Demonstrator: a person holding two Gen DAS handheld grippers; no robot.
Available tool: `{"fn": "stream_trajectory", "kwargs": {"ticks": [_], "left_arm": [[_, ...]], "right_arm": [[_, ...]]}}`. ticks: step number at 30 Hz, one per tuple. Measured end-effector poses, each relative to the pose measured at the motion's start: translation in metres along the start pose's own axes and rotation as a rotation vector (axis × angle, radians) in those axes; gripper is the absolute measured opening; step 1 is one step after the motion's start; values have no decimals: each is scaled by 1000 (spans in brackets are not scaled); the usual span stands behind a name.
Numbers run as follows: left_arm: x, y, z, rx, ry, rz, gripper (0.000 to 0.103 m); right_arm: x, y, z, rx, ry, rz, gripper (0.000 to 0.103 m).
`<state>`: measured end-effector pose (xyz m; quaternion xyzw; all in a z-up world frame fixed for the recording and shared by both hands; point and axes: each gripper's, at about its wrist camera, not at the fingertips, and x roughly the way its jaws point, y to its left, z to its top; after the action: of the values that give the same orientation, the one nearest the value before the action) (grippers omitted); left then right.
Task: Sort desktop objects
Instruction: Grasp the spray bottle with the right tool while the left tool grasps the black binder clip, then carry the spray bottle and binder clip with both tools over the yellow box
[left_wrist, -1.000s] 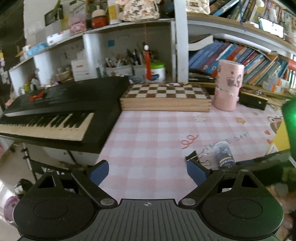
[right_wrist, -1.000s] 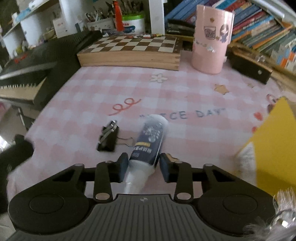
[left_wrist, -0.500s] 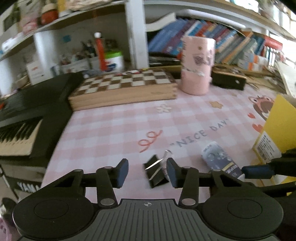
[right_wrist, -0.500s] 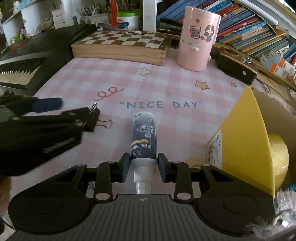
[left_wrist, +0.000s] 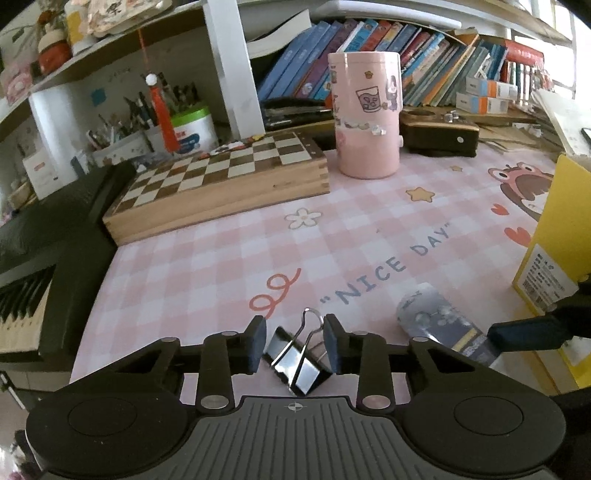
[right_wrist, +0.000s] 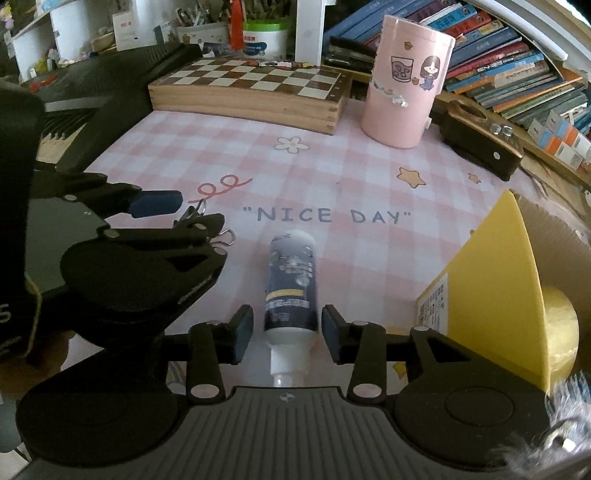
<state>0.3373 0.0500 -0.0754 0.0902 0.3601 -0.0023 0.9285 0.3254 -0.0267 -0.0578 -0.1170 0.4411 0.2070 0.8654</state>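
Pink checked desk mat (left_wrist: 207, 273); chessboard box (left_wrist: 221, 184) before crowded bookshelves (left_wrist: 424, 66).

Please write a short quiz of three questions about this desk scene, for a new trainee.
1. True or false: the binder clip lies between the fingers of the left gripper.
2. Which thing lies between the fingers of the right gripper? A) the pink cup B) the spray bottle C) the chessboard box
3. Fill in: on the right of the mat stands a ______ box with a roll of tape inside.

Key: 1 true; 2 B; 3 yellow.
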Motion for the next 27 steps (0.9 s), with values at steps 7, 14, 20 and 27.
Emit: {"fn": "stream_trajectory", "kwargs": {"ticks": [7, 14, 20, 27], "left_arm": [[-11, 8, -1, 20, -36, 60, 0], [-28, 36, -9, -105, -29, 84, 0], [-51, 57, -19, -224, -18, 90, 0], [-77, 63, -25, -275, -42, 84, 0]], "right_arm": [[1, 2, 3, -12, -13, 0, 42], [15, 2, 12, 10, -6, -1, 43], [31, 1, 20, 43, 2, -10, 37], [28, -4, 19, 53, 3, 41, 30]]}}
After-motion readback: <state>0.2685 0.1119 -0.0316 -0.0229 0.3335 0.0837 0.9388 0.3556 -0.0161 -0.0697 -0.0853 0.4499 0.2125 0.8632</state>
